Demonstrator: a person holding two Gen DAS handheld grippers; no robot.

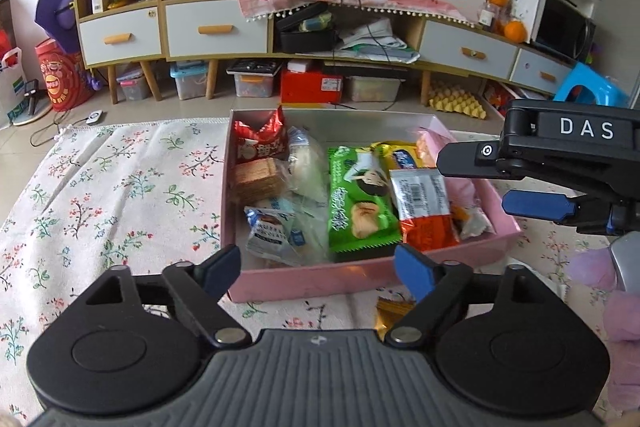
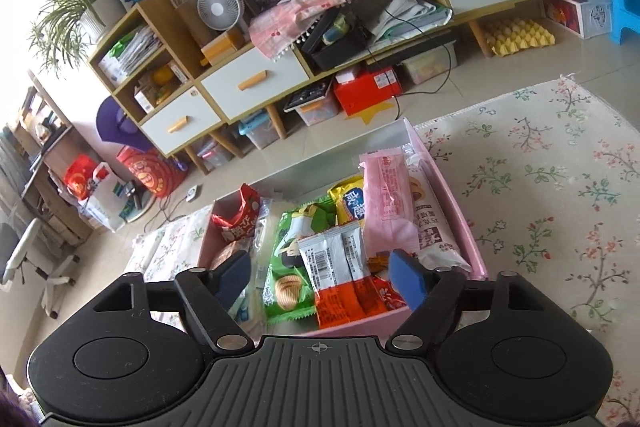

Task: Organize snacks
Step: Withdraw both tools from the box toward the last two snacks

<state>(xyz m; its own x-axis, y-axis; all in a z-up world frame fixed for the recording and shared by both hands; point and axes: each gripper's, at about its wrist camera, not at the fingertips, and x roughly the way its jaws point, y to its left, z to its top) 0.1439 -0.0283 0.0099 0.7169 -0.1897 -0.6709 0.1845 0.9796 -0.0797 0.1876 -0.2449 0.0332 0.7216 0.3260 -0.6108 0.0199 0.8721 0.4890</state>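
A shallow pink box (image 1: 505,223) rests on a floral cloth (image 1: 120,195) spread over the table, and the snacks lie packed inside it. From the left-wrist view, along the box's left side sit a red crinkled packet (image 1: 262,139), a stack of brown crackers (image 1: 256,179) in clear wrap, and a blue-and-white packet (image 1: 268,227) nearest the front wall. A pale bun in clear wrap (image 1: 308,167) lies beside the crackers. At centre, a green packet (image 1: 358,203) runs front to back; a yellow packet (image 1: 396,155) shows behind it. An orange-and-silver packet (image 1: 424,211) overlaps the green packet's right edge, barcode side up. A pink packet (image 2: 386,203) lies lengthwise along the right side, beside a white packet (image 2: 434,223) against the right wall. The left claw (image 1: 320,263) hovers at the box's near wall with its fingers spread wide and nothing between them. The right claw (image 2: 320,273) hangs over the near right part of the box, fingers likewise apart, gripping nothing; the orange-and-silver packet lies below the gap. A small gold wrapper (image 1: 390,311) lies on the cloth just outside the front wall.
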